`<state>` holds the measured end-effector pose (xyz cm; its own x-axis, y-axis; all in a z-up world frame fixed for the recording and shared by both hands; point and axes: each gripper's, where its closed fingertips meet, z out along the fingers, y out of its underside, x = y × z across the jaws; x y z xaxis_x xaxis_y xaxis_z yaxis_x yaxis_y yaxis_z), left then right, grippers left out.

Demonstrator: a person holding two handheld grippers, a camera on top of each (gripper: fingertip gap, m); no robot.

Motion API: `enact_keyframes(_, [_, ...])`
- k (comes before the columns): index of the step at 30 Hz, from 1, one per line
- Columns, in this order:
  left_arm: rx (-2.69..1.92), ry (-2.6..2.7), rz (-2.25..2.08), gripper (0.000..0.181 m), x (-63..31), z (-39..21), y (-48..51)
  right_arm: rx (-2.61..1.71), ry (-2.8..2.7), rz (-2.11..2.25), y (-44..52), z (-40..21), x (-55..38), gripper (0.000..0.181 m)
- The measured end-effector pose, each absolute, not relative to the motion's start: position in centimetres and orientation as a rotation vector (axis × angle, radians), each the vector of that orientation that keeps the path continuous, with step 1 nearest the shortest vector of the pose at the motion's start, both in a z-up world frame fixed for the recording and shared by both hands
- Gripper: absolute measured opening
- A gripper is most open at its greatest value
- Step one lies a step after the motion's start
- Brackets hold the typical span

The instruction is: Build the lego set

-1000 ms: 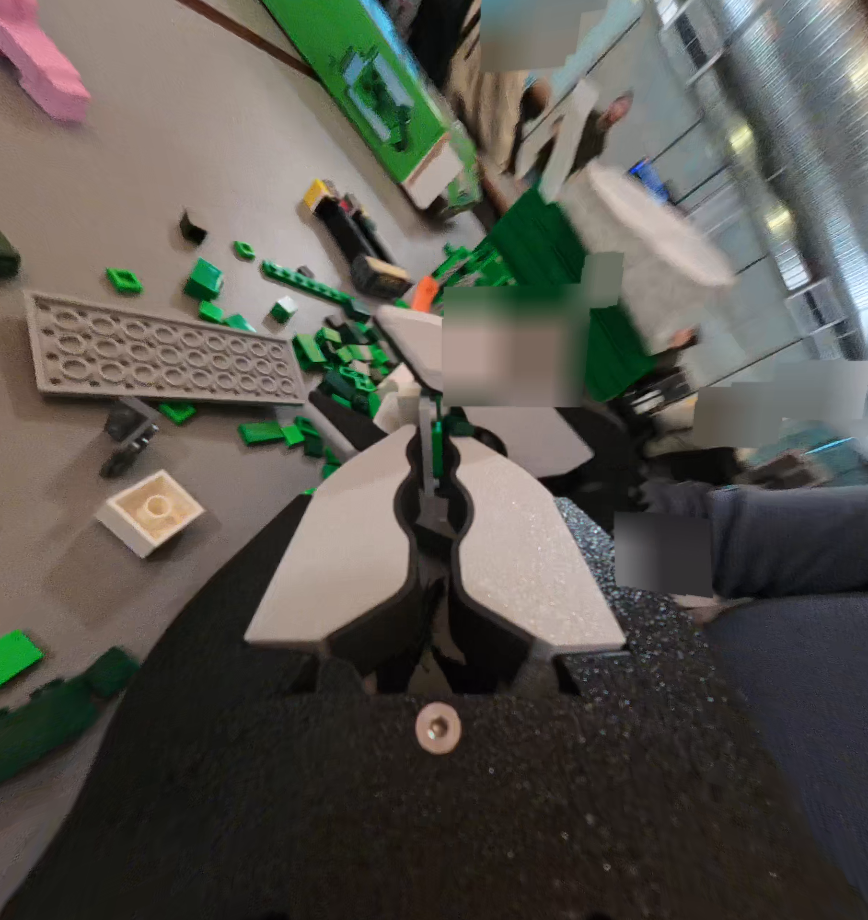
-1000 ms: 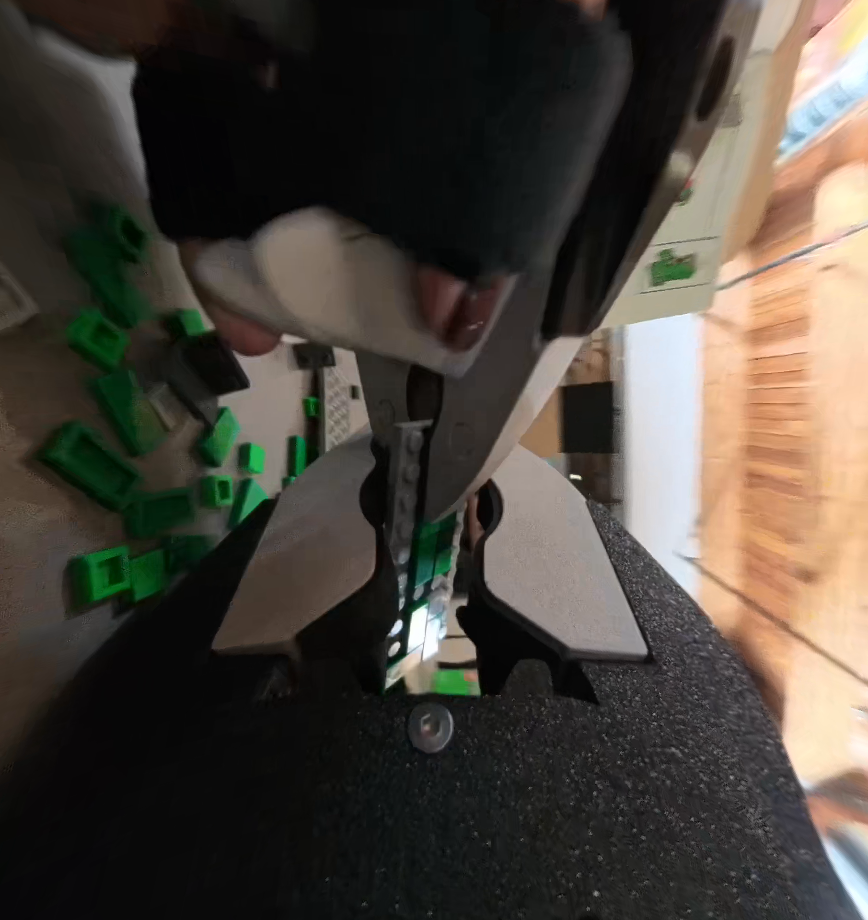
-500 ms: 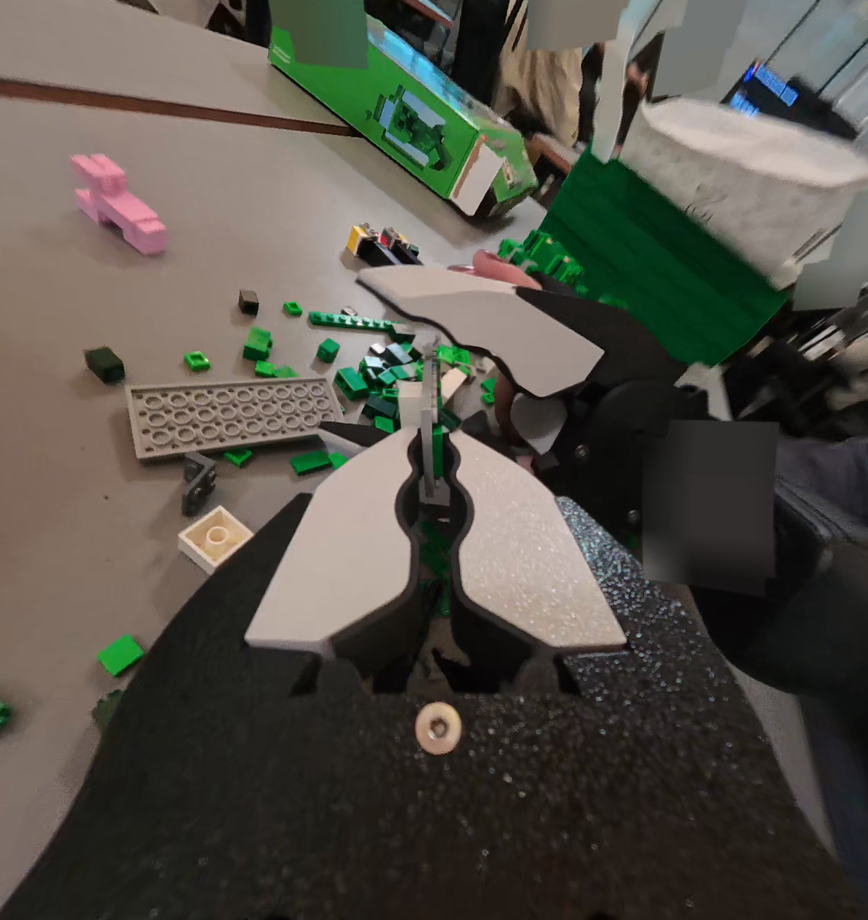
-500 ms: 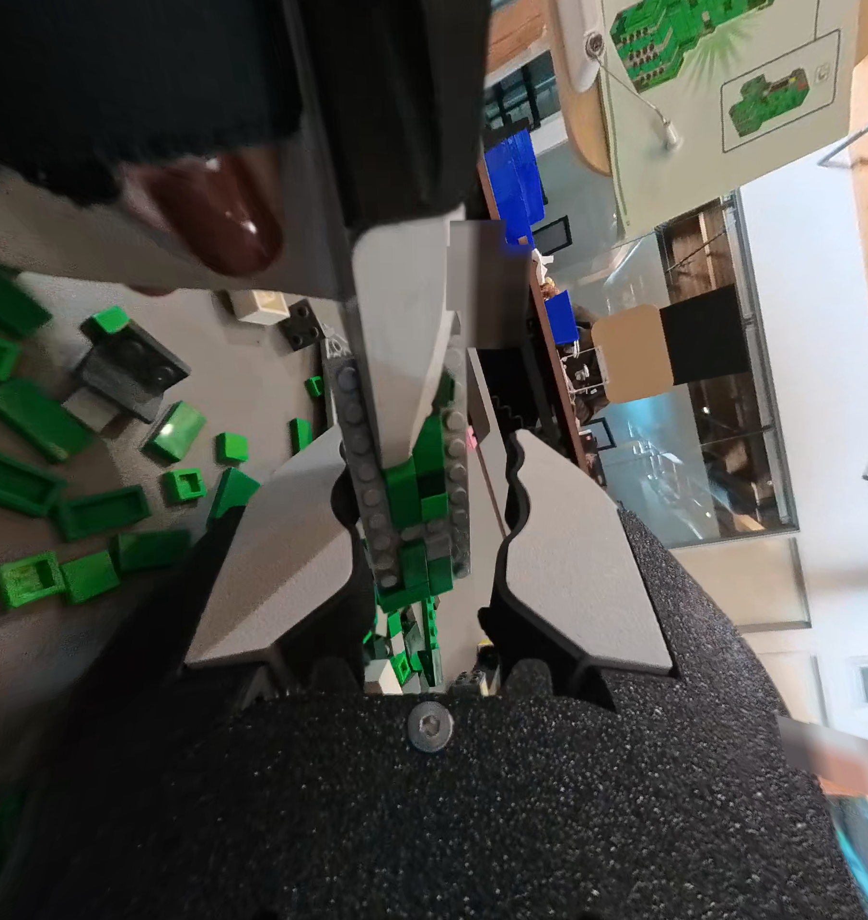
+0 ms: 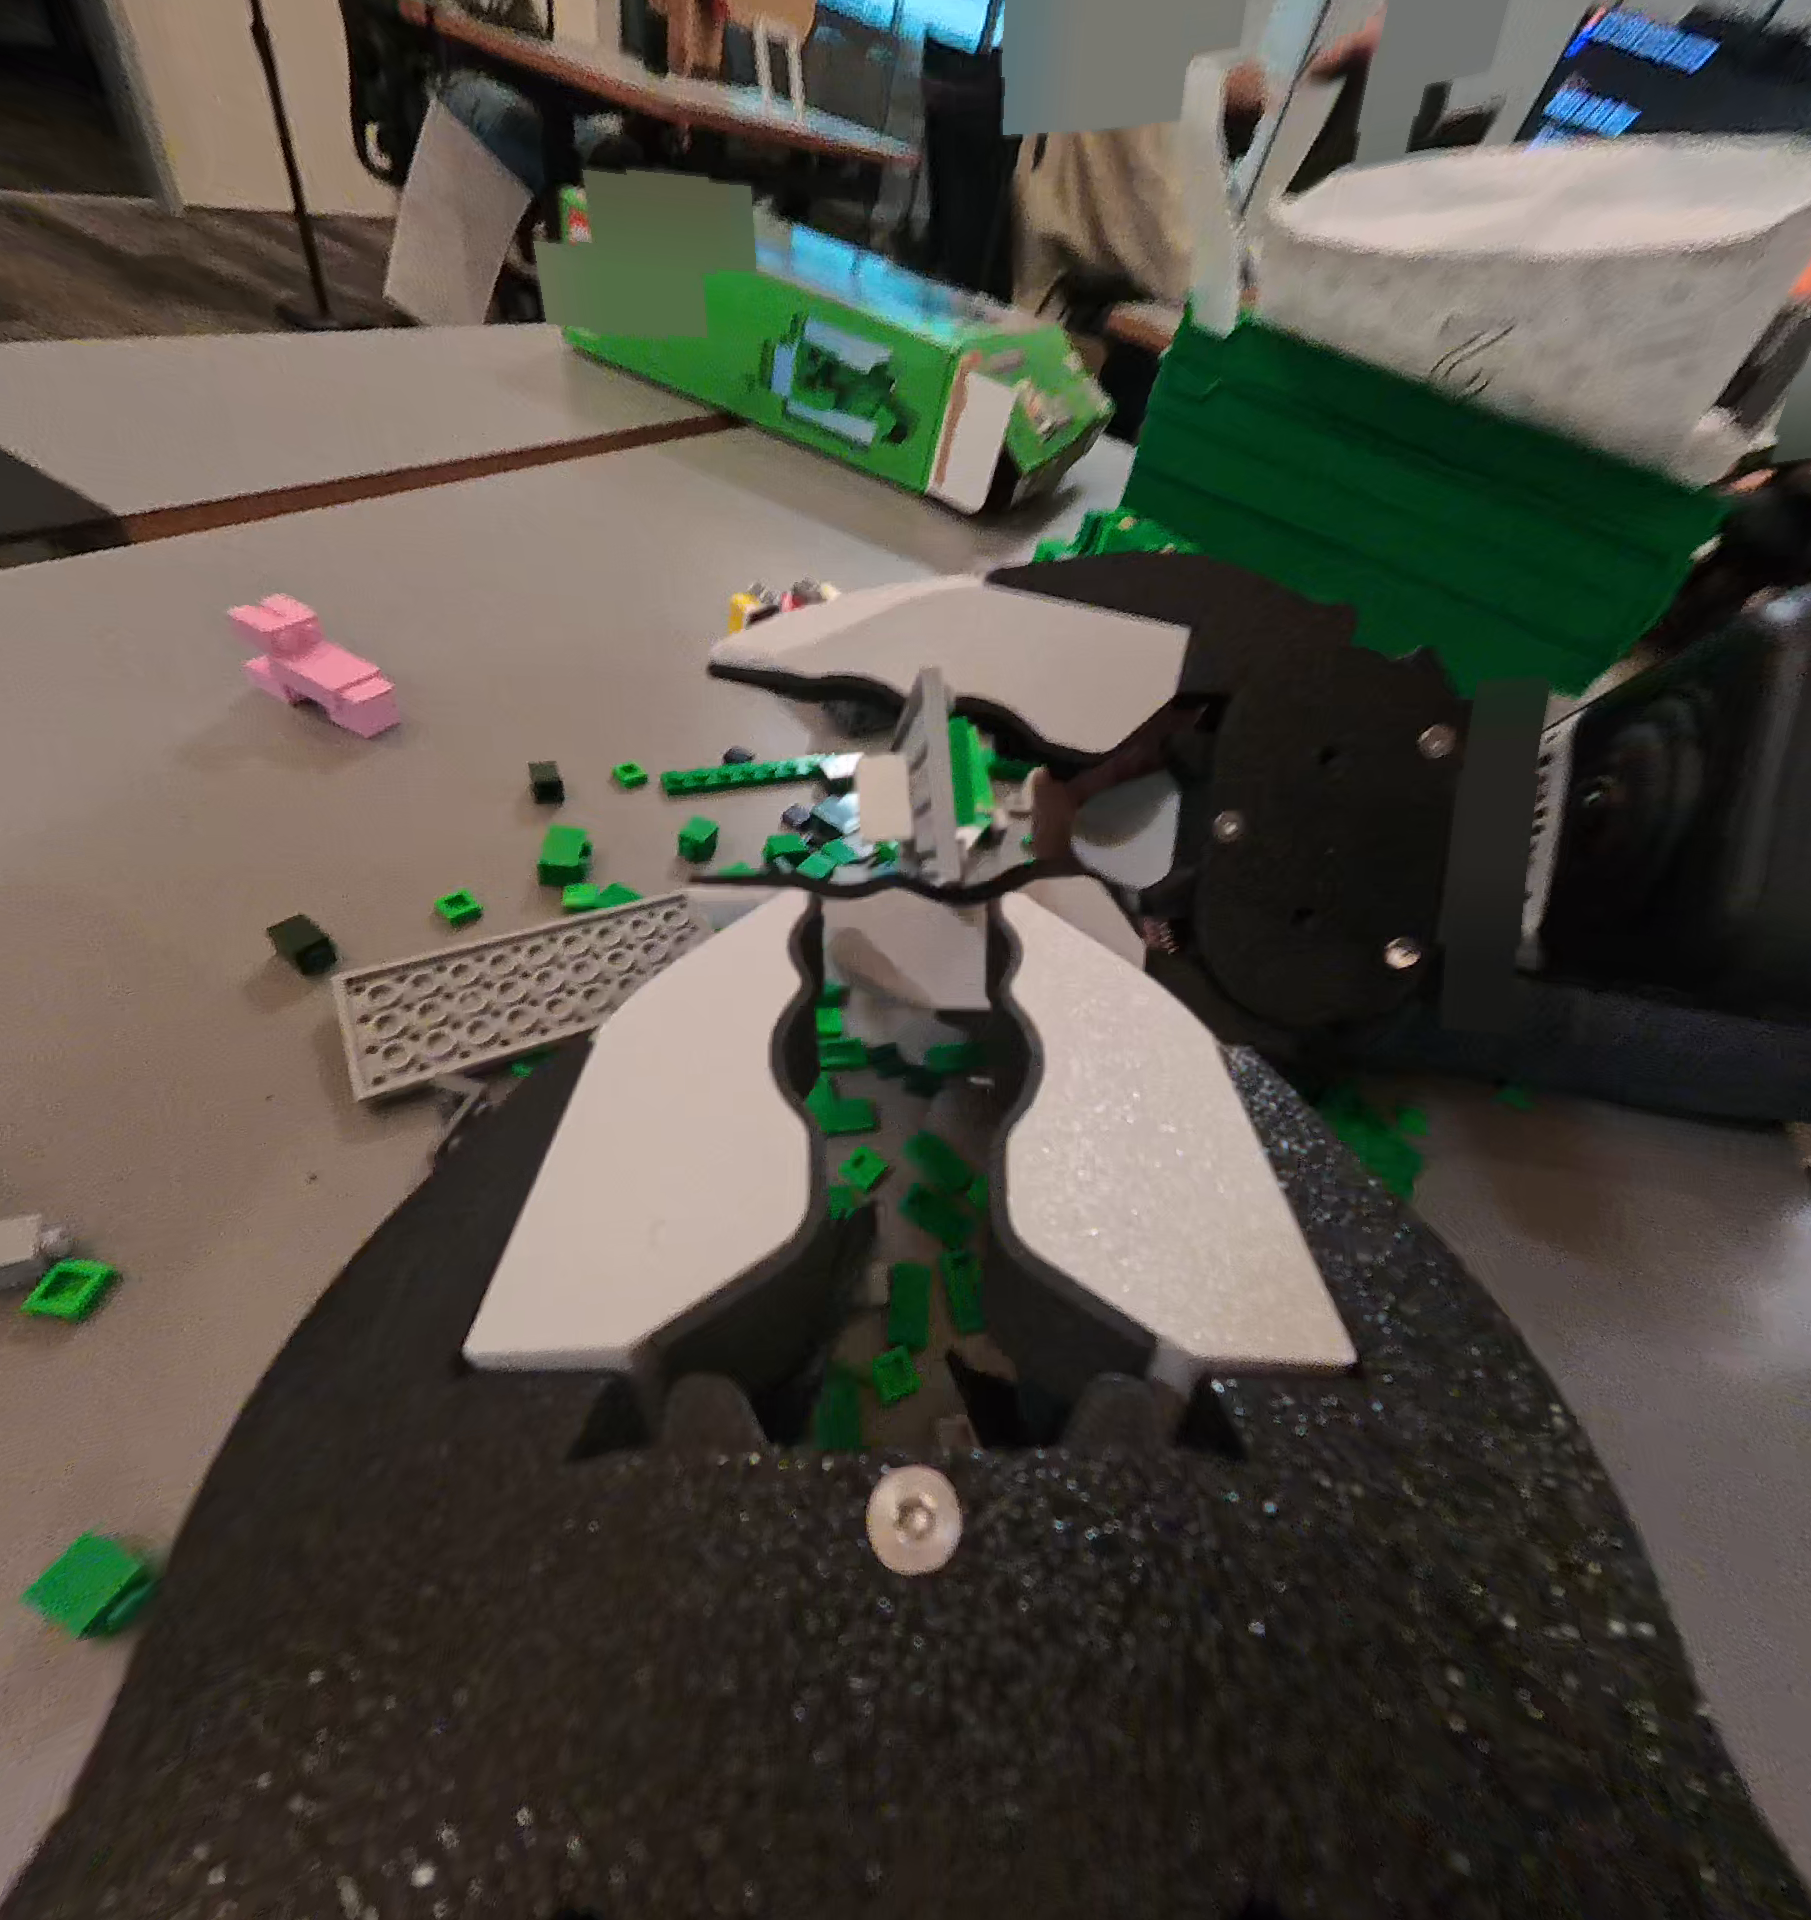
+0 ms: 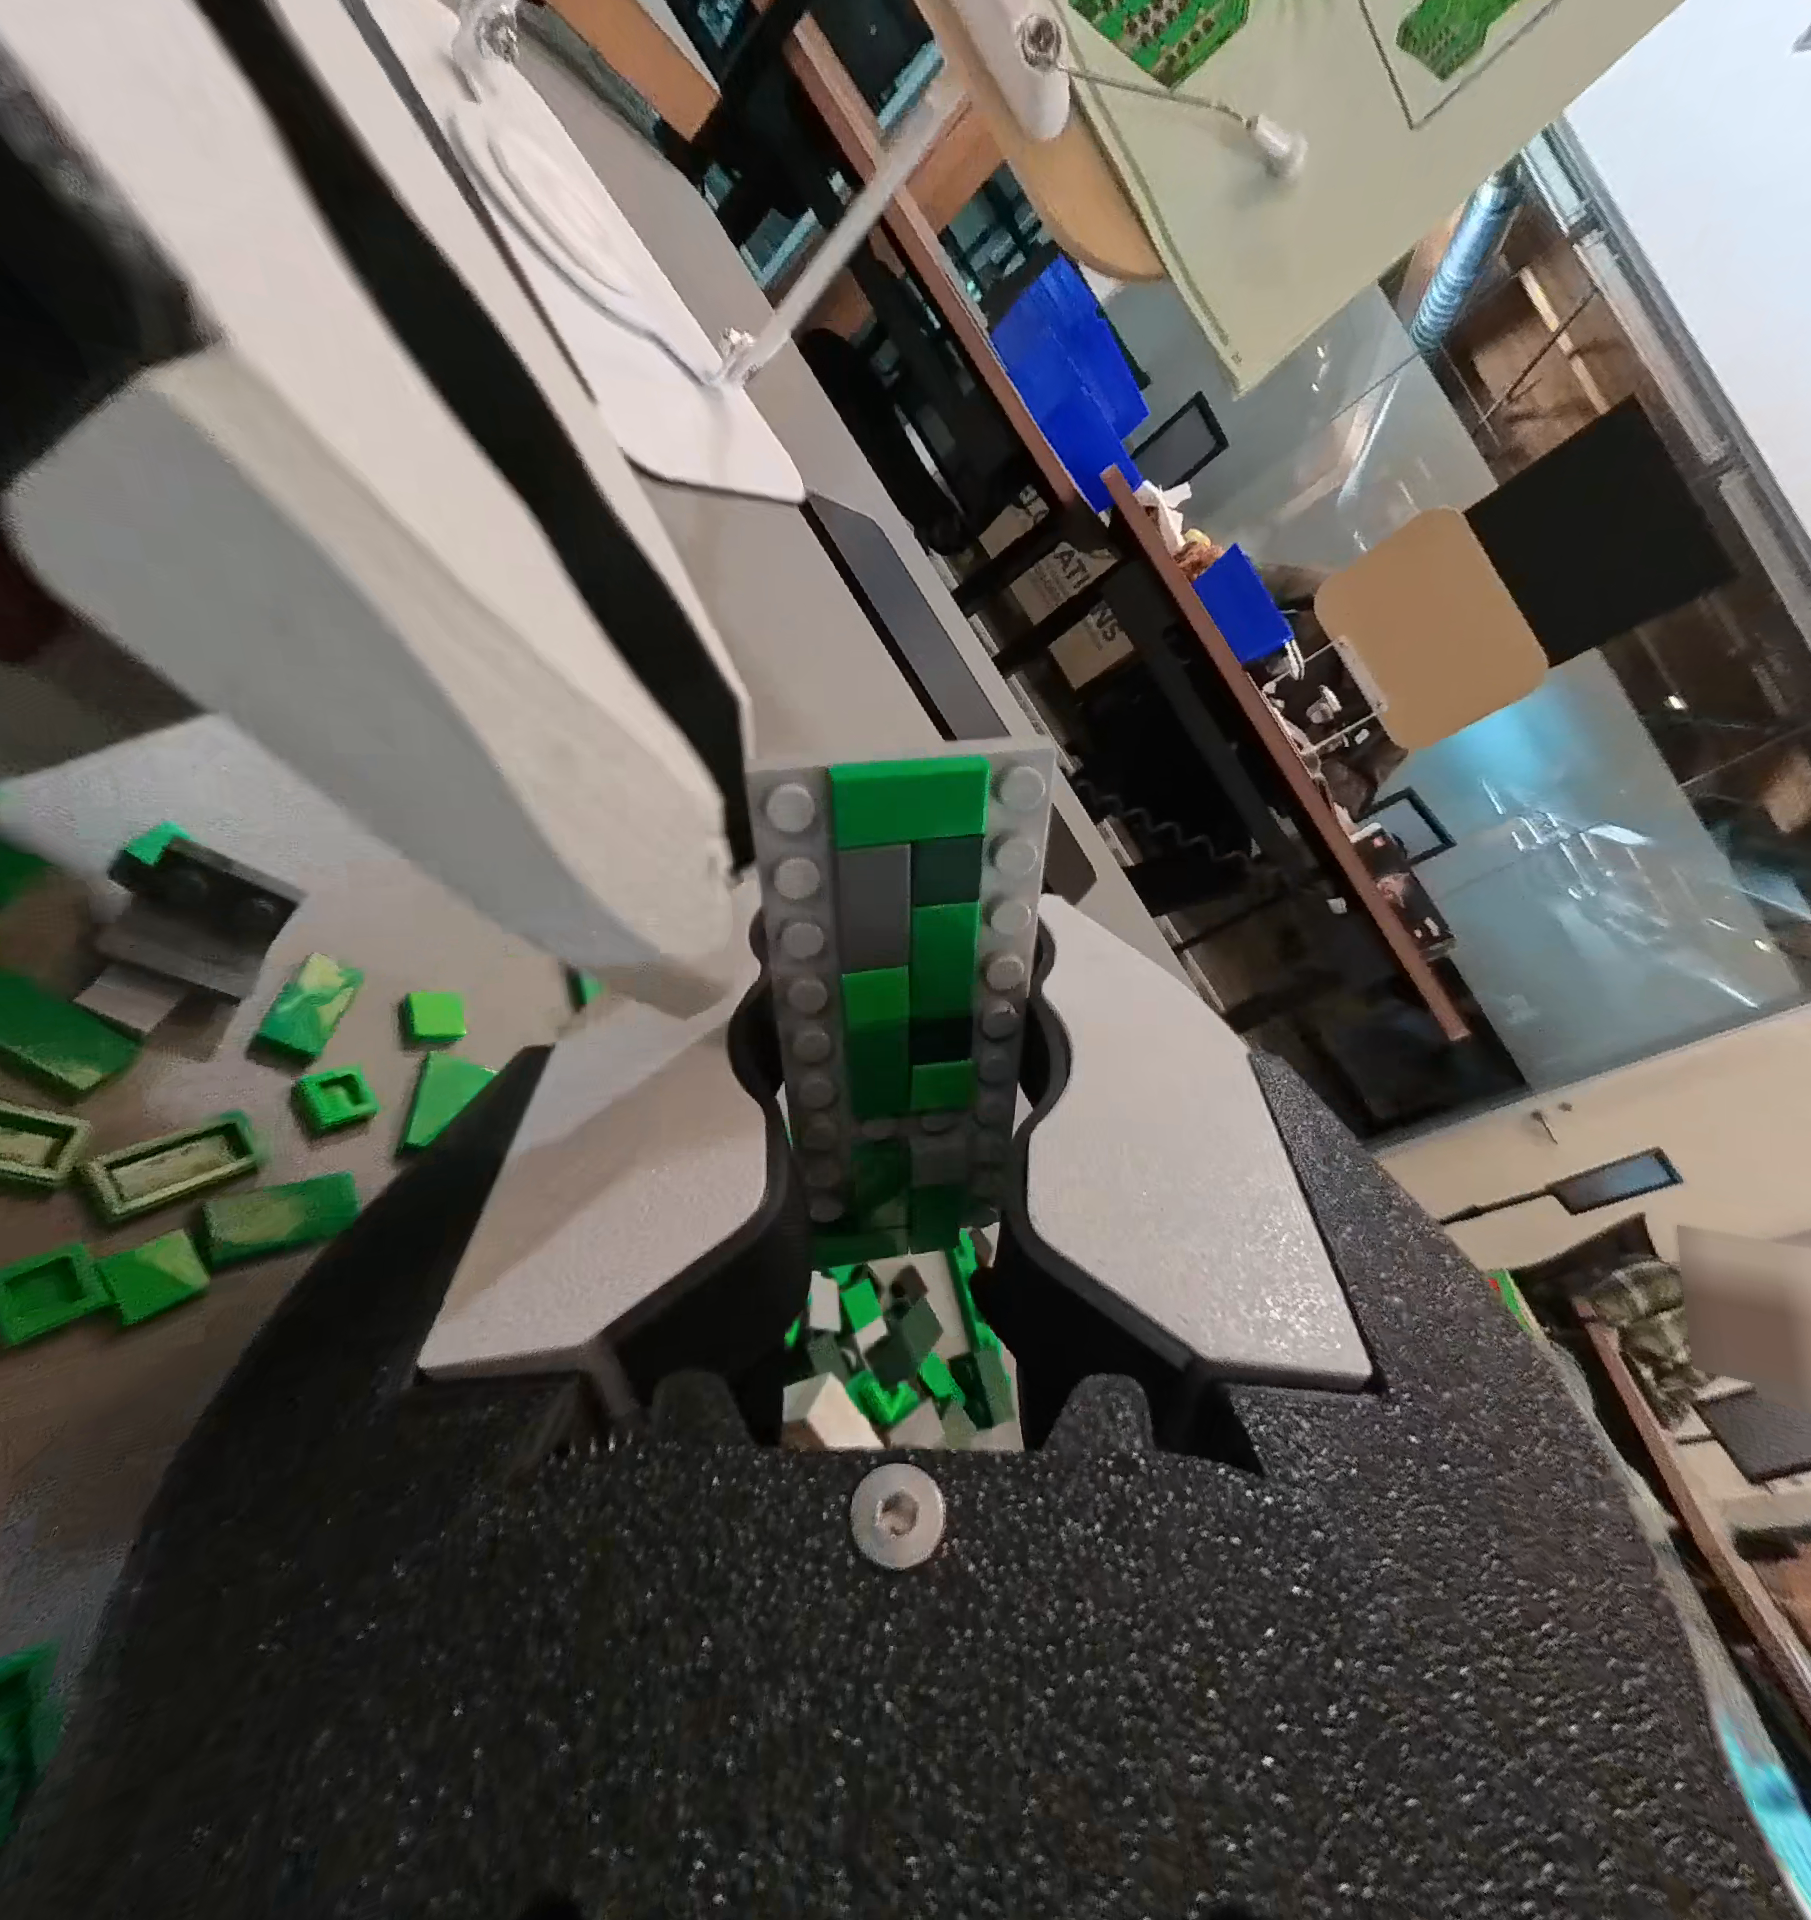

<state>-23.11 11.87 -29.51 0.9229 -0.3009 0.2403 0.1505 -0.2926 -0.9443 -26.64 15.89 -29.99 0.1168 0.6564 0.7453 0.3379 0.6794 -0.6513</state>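
Observation:
A grey plate with green tiles on its face stands upright between the fingers of my right gripper. Both pads press on its long edges. In the left wrist view the same plate shows edge-on, pinched between the right gripper's upper and lower fingers, above the table. My left gripper is open just short of it, with nothing between its fingers. One of its fingers shows large at the upper left of the right wrist view.
A grey studded baseplate lies underside up on the grey table. Several loose green pieces lie around it. There is a pink brick animal at the left, a green box at the back, and more green tiles.
My left gripper was shut on the plate's edge; it has opened, let go and drawn back. My right gripper, open around the plate before, has shut on it.

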Motion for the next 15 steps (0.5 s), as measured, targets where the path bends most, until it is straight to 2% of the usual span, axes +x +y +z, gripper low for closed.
enact_keyframes(3, [-1.742,0.111,-0.559,0.023,-22.4,-28.5,11.6,-0.847,-1.494,0.342,14.7,-29.8,-26.8,0.04])
enact_keyframes(7, [-1.706,0.123,-0.56,0.005,-22.7,-28.0,11.4,-0.794,-1.475,0.389,13.8,-29.1,-26.8,0.041])
enact_keyframes(15, [-1.725,0.065,-0.375,0.005,-25.1,-27.4,11.0,-0.758,-1.482,0.335,14.2,-29.2,-26.7,0.042])
